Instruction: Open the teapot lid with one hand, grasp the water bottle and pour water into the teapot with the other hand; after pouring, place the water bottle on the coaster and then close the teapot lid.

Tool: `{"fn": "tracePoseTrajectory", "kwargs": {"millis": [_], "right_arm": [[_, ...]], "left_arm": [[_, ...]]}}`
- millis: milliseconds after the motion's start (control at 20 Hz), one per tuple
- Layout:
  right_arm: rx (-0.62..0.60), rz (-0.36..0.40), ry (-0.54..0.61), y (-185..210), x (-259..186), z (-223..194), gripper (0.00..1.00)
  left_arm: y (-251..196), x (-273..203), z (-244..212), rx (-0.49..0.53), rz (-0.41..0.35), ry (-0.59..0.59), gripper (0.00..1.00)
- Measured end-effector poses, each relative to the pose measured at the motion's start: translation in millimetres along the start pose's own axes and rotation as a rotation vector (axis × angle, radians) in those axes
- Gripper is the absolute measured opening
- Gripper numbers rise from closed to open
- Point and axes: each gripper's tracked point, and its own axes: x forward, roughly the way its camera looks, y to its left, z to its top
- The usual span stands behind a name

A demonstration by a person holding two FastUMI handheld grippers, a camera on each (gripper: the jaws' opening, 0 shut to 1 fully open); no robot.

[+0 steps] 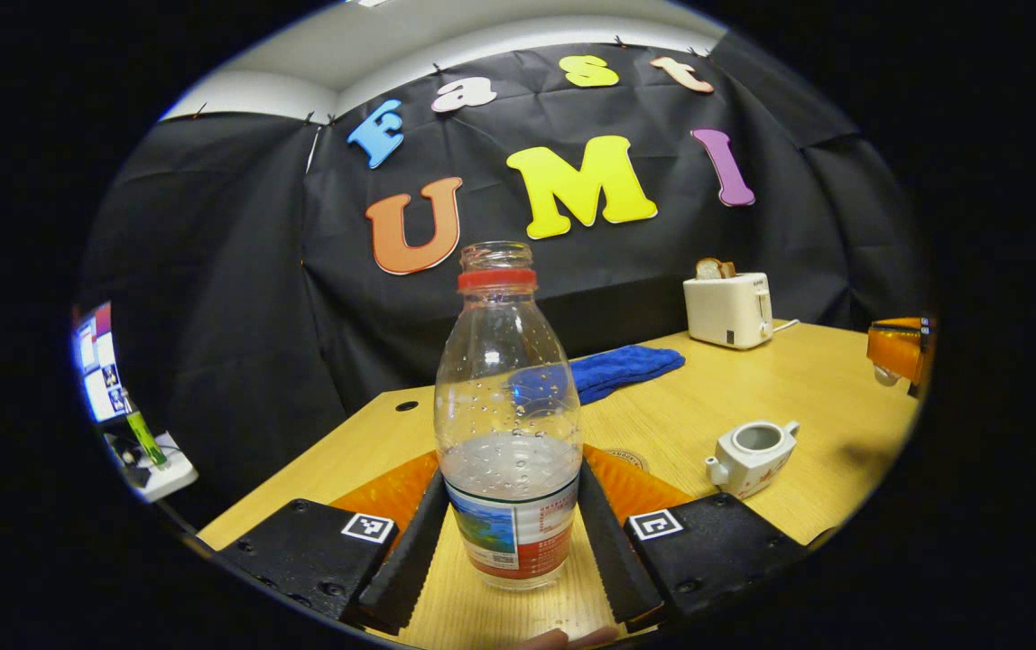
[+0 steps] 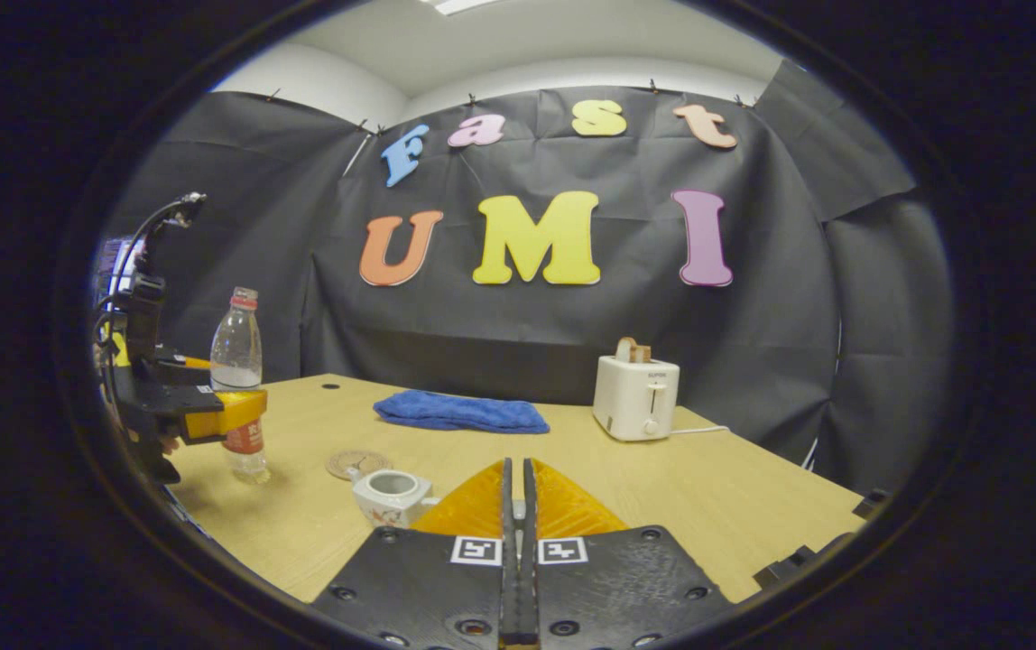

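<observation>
While the clear, uncapped plastic water bottle (image 1: 508,424) sits gripped in left gripper (image 1: 509,542) | half full, light, squashy, hold low | lidless white ceramic teapot (image 1: 750,457) at 3 o'clock, fragile | right gripper (image 2: 515,506) clenched, whether on anything I can't tell

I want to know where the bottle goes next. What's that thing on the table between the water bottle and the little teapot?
A round coaster lies flat on the table between the water bottle and the teapot, seen best in the right gripper view.

Demo booth: black cloth wall (image 2: 572,343), wood table (image 2: 680,506), toaster (image 2: 635,397).
</observation>
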Motion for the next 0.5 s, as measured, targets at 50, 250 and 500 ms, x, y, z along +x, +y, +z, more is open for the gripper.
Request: {"fn": "tracePoseTrajectory", "kwargs": {"millis": [50,250,500], "right_arm": [[0.003,-0.004,-0.001,-3,0,1,0.00],[0.048,0.002,0.021,-9,3,-3,0.00],[0.069,0.000,0.054,-17,7,-10,0.00]], "left_arm": [[-1,-1,0,0.045,0.010,0.011,0.79],[-8,-1,0,0.234,0.014,0.049,0.78],[-15,7,5,0.455,0.023,0.058,0.78]]}}
